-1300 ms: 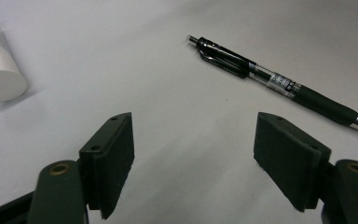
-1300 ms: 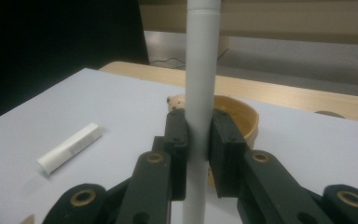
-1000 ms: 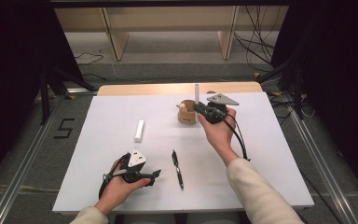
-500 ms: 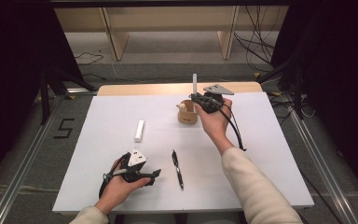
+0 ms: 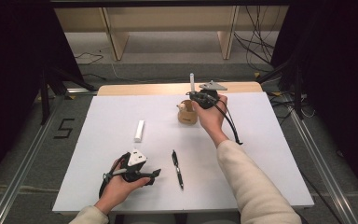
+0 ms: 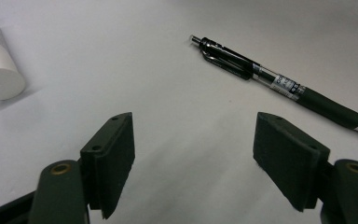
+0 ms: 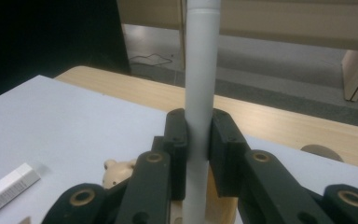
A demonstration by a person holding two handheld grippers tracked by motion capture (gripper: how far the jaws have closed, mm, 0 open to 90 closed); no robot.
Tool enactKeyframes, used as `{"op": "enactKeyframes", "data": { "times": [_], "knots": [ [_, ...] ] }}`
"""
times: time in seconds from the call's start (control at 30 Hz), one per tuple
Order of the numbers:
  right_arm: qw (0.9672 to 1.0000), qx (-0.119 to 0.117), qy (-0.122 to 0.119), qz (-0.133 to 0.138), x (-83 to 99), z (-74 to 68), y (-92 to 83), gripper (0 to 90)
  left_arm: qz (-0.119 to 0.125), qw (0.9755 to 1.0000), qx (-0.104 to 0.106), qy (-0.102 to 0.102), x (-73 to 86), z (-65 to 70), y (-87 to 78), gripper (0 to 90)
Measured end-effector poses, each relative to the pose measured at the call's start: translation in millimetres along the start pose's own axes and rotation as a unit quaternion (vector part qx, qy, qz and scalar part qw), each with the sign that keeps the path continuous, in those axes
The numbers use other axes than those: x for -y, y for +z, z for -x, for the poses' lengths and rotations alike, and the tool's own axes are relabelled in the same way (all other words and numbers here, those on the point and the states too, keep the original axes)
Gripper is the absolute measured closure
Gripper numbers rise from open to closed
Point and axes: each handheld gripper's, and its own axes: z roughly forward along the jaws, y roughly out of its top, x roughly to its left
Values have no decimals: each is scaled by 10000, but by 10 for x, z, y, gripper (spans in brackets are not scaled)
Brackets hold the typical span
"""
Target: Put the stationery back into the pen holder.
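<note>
1. White marker [image 7: 199,93] stands upright, pinched near its lower part by the right tool [image 5: 200,99], whose jaws are pressed onto its barrel just above the wooden pen holder [image 5: 187,113] at the far side of the worktop [image 5: 270,154].
2. Risk, as I judge it: the barrel is smooth and gripped low, so it could pivot or slide in the pads; if lowered off-centre it may catch the holder's rim and tip the light holder over.
3. A small bear figure [image 7: 117,170] on the holder sits close to the marker's path and could be knocked.
4. Left tool [image 5: 137,173] rests near the front edge, jaws spread with nothing between them.
5. Black pen [image 6: 279,84] lies just beside it; a white stick-shaped item [image 5: 140,130] lies farther off. Neither blocks the holder.
</note>
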Motion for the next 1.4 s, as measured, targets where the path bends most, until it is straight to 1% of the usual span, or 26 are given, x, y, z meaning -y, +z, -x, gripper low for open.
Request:
{"op": "enactKeyframes", "data": {
  "times": [0.03, 0.1, 0.17, 0.33, 0.57, 0.6, 0.73, 0.9, 0.97, 1.1, 1.23, 1.37, 1.4],
  "knots": [
    [10000, 25, -25, -52, 17, 6, 15, 785, 10, 10000, 2, -13, 1, 1, 2, 290],
    [9999, -6, -16, -124, 48, 21, 44, 784, 11, 10000, -3, -11, -1, -2, 1, 290],
    [9998, -12, -67, -190, 68, 25, 68, 784, 19, 10000, 3, -31, 0, -1, 6, 290],
    [9996, -65, -122, -254, 90, 6, 104, 784, 5, 10000, 10, -39, -1, -1, 11, 290],
    [9986, -84, -300, -424, 141, -22, 147, 782, 5, 10000, 4, -20, -1, -7, 10, 290],
    [9986, -93, -276, -433, 147, -24, 151, 782, 5, 10000, 4, -23, -1, -8, 10, 290],
    [9980, -118, -327, -519, 164, -25, 170, 776, -1, 10000, 8, -42, 1, -6, 13, 290],
    [9973, -176, -393, -597, 175, -29, 171, 727, -3, 10000, 5, -33, 1, -10, 15, 291],
    [9972, -160, -451, -582, 172, -32, 153, 718, -1, 10000, 0, -29, 1, -11, 14, 292],
    [9974, -122, -487, -508, 148, -16, 72, 693, -2, 10000, -6, -34, 0, -10, 13, 293],
    [9976, -67, -451, -515, 153, 16, -26, 652, -2, 10000, -11, -37, 0, -8, 15, 295],
    [9976, -84, -387, -568, 172, 58, -107, 611, 14, 10000, -37, -77, 3, -11, 15, 296],
    [9976, -111, -325, -593, 176, 75, -136, 599, 7, 10000, -38, -79, 4, -14, 15, 296]
  ]
}}
